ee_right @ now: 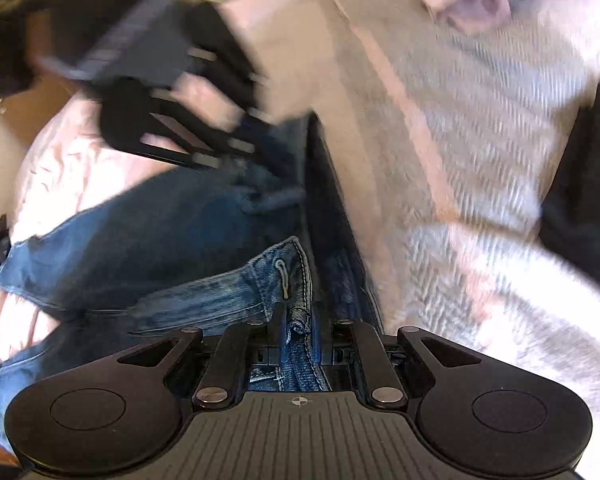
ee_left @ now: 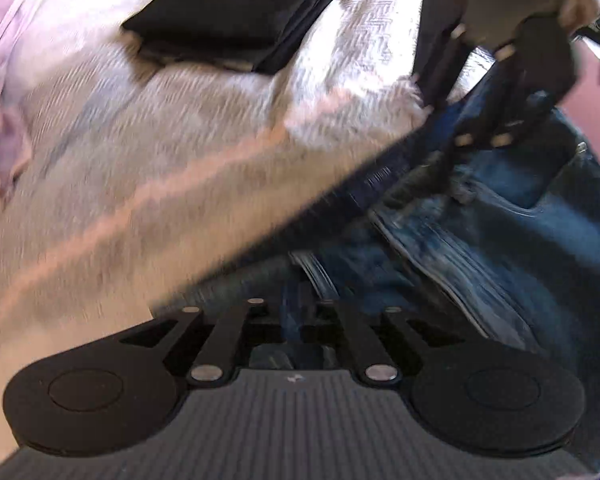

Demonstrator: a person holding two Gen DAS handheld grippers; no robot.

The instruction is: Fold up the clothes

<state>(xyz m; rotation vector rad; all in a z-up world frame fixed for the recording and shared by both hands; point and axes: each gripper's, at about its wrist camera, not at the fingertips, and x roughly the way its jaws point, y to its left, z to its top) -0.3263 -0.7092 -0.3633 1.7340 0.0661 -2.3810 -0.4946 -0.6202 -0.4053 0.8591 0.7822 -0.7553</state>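
Left-wrist view, left to right: grey blanket (ee_left: pixel 160 160) fills the left and centre, a folded black garment (ee_left: pixel 236 12) lying on it at the top. Jeans (ee_left: pixel 500 240) lie to the right, their edge running diagonally from lower centre up toward the right gripper (ee_left: pixel 448 176), seen at upper right. Picture is motion-blurred.

Left gripper (ee_left: pixel 296 320): jaws drawn nearly together, a strip of denim caught between them. Judged a pinch on the jeans' edge, though the blur hides the pads themselves.

Right-wrist view, left to right: the left gripper (ee_right: pixel 268 184) shows at upper left, tips down on the denim; jeans (ee_right: pixel 140 232) spread across left and centre; blanket (ee_right: pixel 480 160) on the right, with a dark cloth (ee_right: pixel 588 200) at the far right edge.

Right gripper (ee_right: pixel 300 328): jaws closed on the waistband (ee_right: pixel 296 272), buttonhole (ee_right: pixel 282 276) just ahead of the tips. Clear grip.

Key relation: both grippers hold the same top edge of the jeans, apart along it; the legs trail away to the left of the right-wrist view. Long axis thus runs away from the held edge.

Judgement: the next move calls for both hands lifting together to straighten the jeans before folding. Risk: the thinner left pinch slipping.
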